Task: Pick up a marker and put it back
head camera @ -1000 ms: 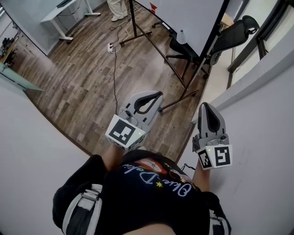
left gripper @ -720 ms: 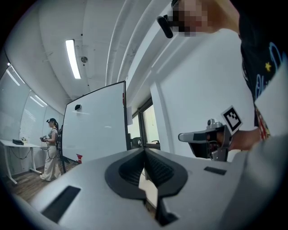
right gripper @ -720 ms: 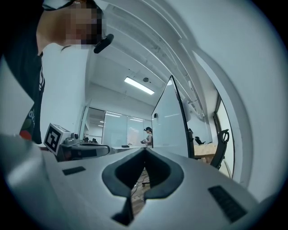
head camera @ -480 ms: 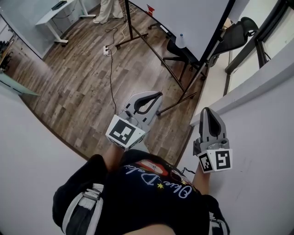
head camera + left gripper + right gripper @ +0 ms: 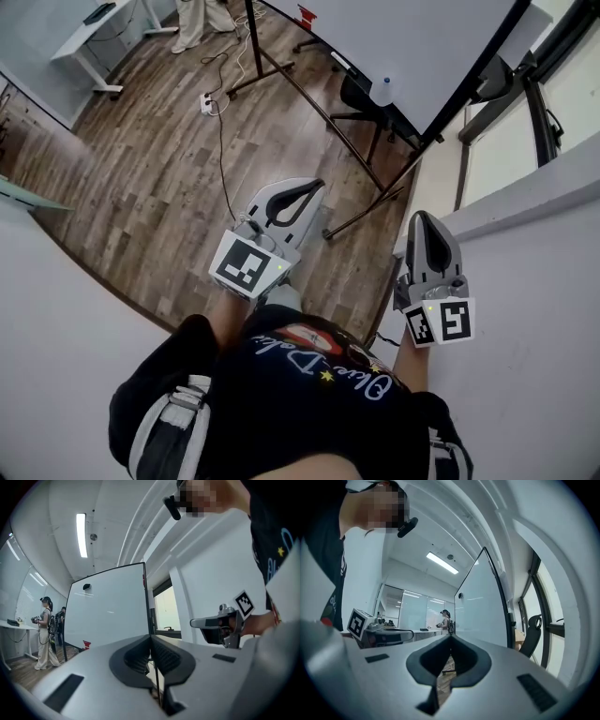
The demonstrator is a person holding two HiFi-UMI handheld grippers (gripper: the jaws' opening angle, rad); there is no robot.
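No marker shows clearly in any view. A small red thing (image 5: 307, 16) and a white bottle-shaped thing (image 5: 382, 91) sit on the ledge of the whiteboard (image 5: 403, 37); I cannot tell what they are. My left gripper (image 5: 319, 185) is held out at waist height over the wooden floor, jaws shut with nothing between them (image 5: 151, 637). My right gripper (image 5: 419, 217) is beside the white wall (image 5: 525, 281), also shut and holding nothing (image 5: 451, 635). Each gripper sees the other beside it: the right gripper (image 5: 192, 622) and the left gripper (image 5: 411, 632).
The whiteboard stands on a black frame (image 5: 356, 155) ahead, with a black chair (image 5: 361, 98) behind it. A cable and power strip (image 5: 204, 101) lie on the floor. Another person (image 5: 44, 630) stands near a white desk (image 5: 84, 33).
The head view has shifted so the whiteboard and its ledge sit lower and closer in the picture. Both grippers stay shut and keep nearly the same places.
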